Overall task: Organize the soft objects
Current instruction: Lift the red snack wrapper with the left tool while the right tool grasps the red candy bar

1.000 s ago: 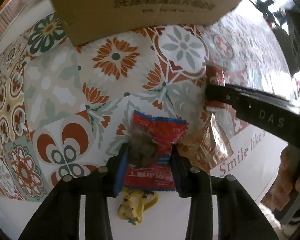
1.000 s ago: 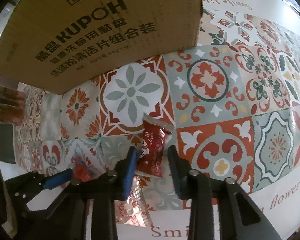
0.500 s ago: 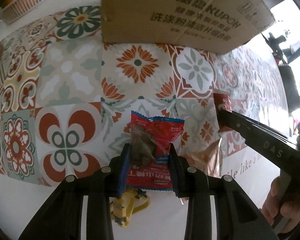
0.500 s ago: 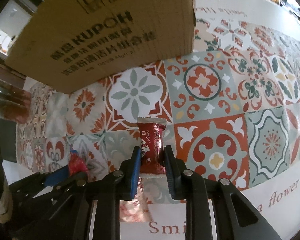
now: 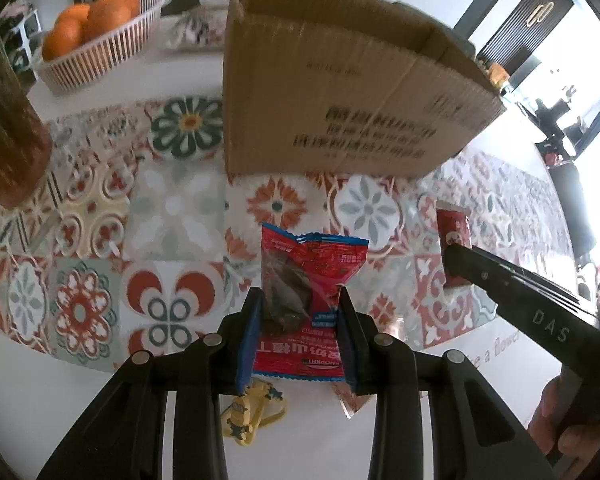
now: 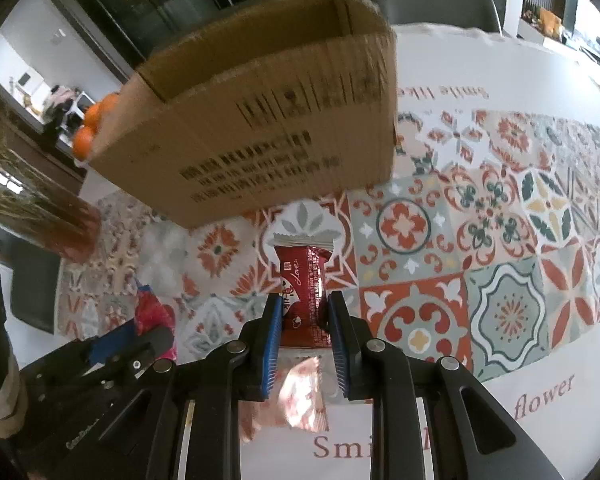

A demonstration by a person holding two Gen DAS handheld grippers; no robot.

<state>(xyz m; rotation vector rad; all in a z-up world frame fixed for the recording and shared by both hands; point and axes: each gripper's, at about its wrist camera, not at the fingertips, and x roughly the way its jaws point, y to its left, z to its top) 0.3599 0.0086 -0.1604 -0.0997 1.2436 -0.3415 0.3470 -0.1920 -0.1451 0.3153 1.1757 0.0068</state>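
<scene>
Grippers both loaded — left gripper (image 5: 300, 316) pinches red snack packet (image 5: 312, 268), right gripper (image 6: 303, 320) pinches dark-red candy bar (image 6: 303, 284); open tablecloth (image 6: 500, 240) separates both from cardboard box (image 6: 268, 120) front edge.

We cannot read the blurred print on the cardboard box (image 5: 340, 92), its inside hidden from us, shiny pink wrapper (image 6: 300, 396) half covered by fingers, yellow toy (image 5: 252, 412) partly hidden.

Orange basket (image 5: 100, 54) (white), patterned tablecloth (image 5: 172, 216)
</scene>
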